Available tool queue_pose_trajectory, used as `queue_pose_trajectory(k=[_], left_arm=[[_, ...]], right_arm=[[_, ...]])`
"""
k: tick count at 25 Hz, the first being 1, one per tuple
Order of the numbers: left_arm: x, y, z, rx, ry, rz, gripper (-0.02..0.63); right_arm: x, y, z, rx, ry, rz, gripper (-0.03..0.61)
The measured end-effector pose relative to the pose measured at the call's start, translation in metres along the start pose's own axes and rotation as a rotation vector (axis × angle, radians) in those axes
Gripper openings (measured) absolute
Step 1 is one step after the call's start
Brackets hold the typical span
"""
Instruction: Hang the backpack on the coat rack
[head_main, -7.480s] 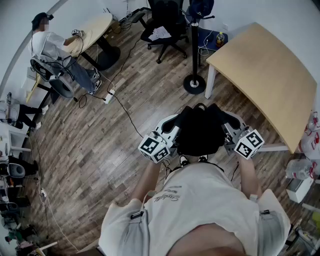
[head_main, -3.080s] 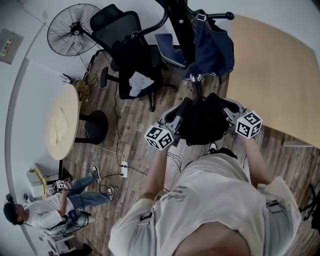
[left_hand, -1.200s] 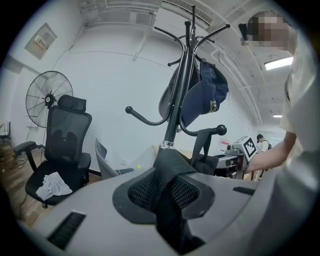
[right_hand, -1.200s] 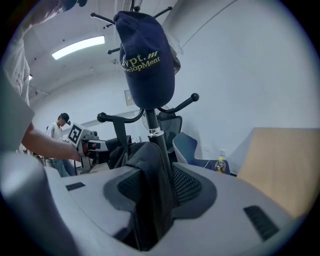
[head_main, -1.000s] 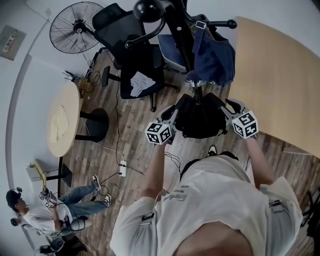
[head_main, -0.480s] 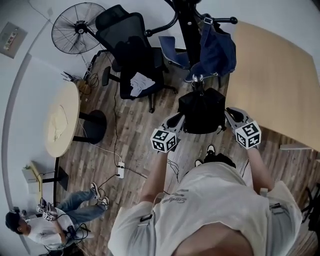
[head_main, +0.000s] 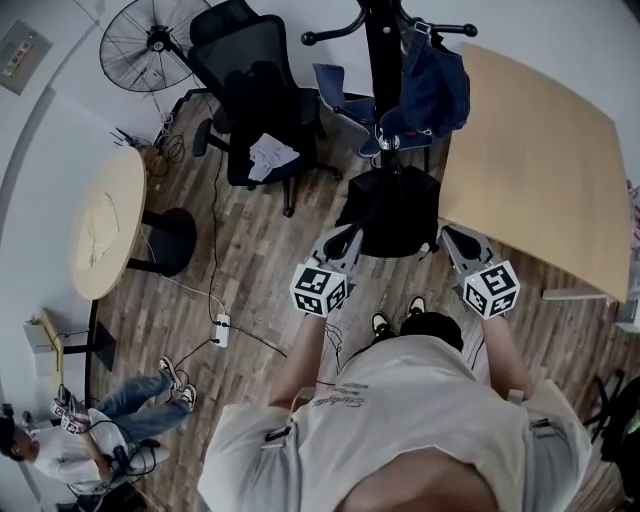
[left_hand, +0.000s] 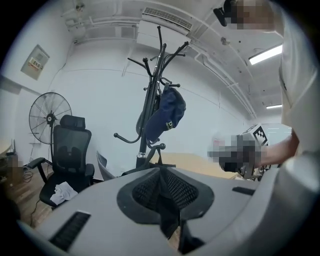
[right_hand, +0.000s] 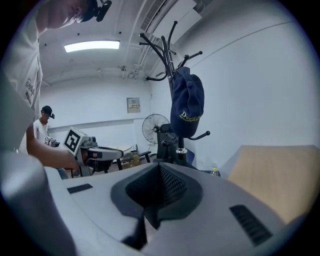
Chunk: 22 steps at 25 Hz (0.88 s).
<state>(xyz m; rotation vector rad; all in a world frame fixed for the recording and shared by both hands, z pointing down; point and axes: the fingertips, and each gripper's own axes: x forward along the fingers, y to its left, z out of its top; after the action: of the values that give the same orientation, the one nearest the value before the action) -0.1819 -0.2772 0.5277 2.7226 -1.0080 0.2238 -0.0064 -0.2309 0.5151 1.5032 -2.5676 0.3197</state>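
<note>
Just beside right hand-held gripper (head_main: 449, 235): backpack (head_main: 395, 212)

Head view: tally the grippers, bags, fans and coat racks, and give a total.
Grippers: 2, the left gripper and the right gripper
Bags: 2, the black backpack and the navy bag
Fan: 1
Coat rack: 1
Total: 6

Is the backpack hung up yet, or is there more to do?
It looks almost finished. Done: the black backpack seems to hang by its top loop from a low hook on the coat rack. In hand: nothing, since the left tongs and right tongs are shut and empty, one on each side of it. Left: probably just checking that it stays up.
</note>
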Motion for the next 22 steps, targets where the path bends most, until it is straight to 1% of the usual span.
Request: queue_pose_trajectory(k=[6,14,18,22], left_arm=[[-0.014,-0.016,0.016,-0.029,-0.040,0.015,0.043],[-0.010,-0.030,0.031,0.025,-0.050,0.043,0.043],[-0.011,-0.032,0.031,0.014,-0.045,0.053,0.041],[-0.006,-0.034,0.028,-0.004,-0.047,0.057,0.040]], right_arm=[[-0.007,0.009,0.009,-0.016,-0.015,0.044,-0.006],[-0.010,-0.004,0.044,-0.068,-0.089,0.047,-0.006],[-0.012,0.003,0.052,-0.080,-0.113,0.050,-0.006],[-0.010,0.005,0.053,-0.090,-0.113,0.070,-0.006]])
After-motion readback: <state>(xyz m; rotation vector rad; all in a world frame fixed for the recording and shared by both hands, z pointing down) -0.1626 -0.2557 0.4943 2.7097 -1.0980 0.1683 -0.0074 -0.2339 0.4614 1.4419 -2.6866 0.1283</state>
